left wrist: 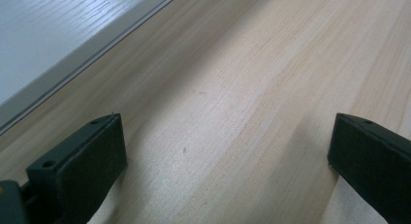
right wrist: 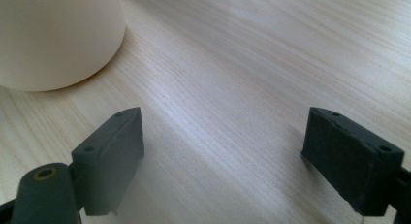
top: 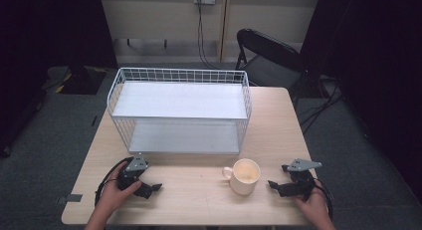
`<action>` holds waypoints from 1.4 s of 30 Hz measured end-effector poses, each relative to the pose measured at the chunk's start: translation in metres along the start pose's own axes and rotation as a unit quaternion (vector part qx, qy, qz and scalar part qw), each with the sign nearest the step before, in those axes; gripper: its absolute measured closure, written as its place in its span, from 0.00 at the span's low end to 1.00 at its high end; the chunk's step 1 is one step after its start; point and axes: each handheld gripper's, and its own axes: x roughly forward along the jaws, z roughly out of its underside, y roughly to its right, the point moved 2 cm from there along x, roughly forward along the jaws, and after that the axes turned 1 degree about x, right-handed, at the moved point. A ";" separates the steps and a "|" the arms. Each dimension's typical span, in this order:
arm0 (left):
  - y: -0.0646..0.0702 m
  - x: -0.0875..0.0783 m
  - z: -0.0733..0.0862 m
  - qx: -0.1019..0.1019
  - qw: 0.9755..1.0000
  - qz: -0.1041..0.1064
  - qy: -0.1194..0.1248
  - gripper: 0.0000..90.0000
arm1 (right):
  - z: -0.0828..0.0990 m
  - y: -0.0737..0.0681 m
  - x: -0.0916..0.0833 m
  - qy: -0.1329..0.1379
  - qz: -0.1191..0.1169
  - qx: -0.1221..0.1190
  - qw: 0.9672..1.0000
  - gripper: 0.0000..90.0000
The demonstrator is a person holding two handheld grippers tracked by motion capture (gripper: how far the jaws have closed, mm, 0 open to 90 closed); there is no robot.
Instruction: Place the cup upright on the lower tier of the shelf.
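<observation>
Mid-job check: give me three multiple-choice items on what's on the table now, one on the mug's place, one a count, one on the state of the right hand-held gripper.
1. Where does the cream mug stand?
A. On the rack's top shelf
B. On the table in front of the wire rack
C. On the chair

2. How many shelves has the wire rack?
A. One
B. Two
C. Four

3. How is the right hand-held gripper?
A. Open, nothing between its jaws
B. Shut on the mug
C. Shut on the rack

Answers:
1 B, it sits on bare wood near the rack's front.
2 B, an upper and a lower white board show.
3 A, bare table lies between the spread jaws.
</observation>
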 end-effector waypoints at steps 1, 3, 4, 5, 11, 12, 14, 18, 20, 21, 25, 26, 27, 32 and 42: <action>0.000 0.000 0.000 0.003 1.000 0.000 -0.002 0.00 | 0.000 0.000 0.000 0.000 0.000 0.000 1.000 0.16; -0.001 0.000 0.000 0.004 1.000 -0.001 -0.002 0.00 | 0.000 0.000 0.000 0.000 0.000 0.000 1.000 0.16; 0.000 0.000 0.000 0.002 1.000 -0.002 -0.002 0.00 | 0.000 0.000 0.000 0.000 0.001 0.000 1.000 0.16; 0.000 -0.001 0.000 0.002 1.000 -0.002 -0.003 0.00 | 0.000 0.000 0.000 0.000 0.001 0.001 1.000 0.16; 0.000 0.000 0.000 0.001 1.000 -0.004 -0.002 0.00 | 0.000 -0.001 0.000 0.000 0.005 0.005 1.000 0.16; 0.000 0.000 0.000 0.000 1.000 -0.004 -0.001 0.00 | -0.001 -0.001 0.000 -0.004 0.007 0.007 1.000 0.17; 0.000 0.000 0.000 0.000 1.000 -0.004 -0.001 0.00 | -0.003 -0.002 -0.002 -0.017 0.008 0.005 1.000 0.18; 0.000 -0.001 0.000 0.000 1.000 -0.004 -0.002 0.00 | -0.007 -0.004 -0.008 -0.010 -0.007 0.018 1.000 0.20; 0.000 0.000 0.000 0.001 1.000 -0.004 -0.002 0.00 | -0.012 -0.005 -0.013 -0.004 -0.011 0.024 1.000 0.20; 0.000 0.000 0.000 0.001 1.000 -0.004 -0.002 0.00 | -0.012 -0.005 -0.013 -0.004 -0.011 0.024 1.000 0.20; 0.000 0.000 0.000 0.001 1.000 -0.004 -0.002 0.00 | -0.022 -0.008 -0.022 0.003 -0.011 0.026 1.000 0.20; 0.000 -0.001 0.000 0.000 1.000 -0.004 -0.002 0.00 | -0.024 -0.008 -0.023 0.004 -0.016 0.028 0.999 0.20; 0.000 -0.001 0.000 0.000 1.000 -0.004 -0.002 0.00 | -0.025 -0.007 -0.024 0.005 -0.016 0.031 0.999 0.20; 0.000 0.000 0.000 0.000 1.000 -0.004 -0.001 0.00 | -0.031 -0.006 -0.027 0.006 -0.015 0.033 0.999 0.20; 0.000 0.000 0.000 0.000 1.000 -0.004 -0.001 0.00 | -0.045 -0.005 -0.033 0.013 -0.019 0.035 0.999 0.20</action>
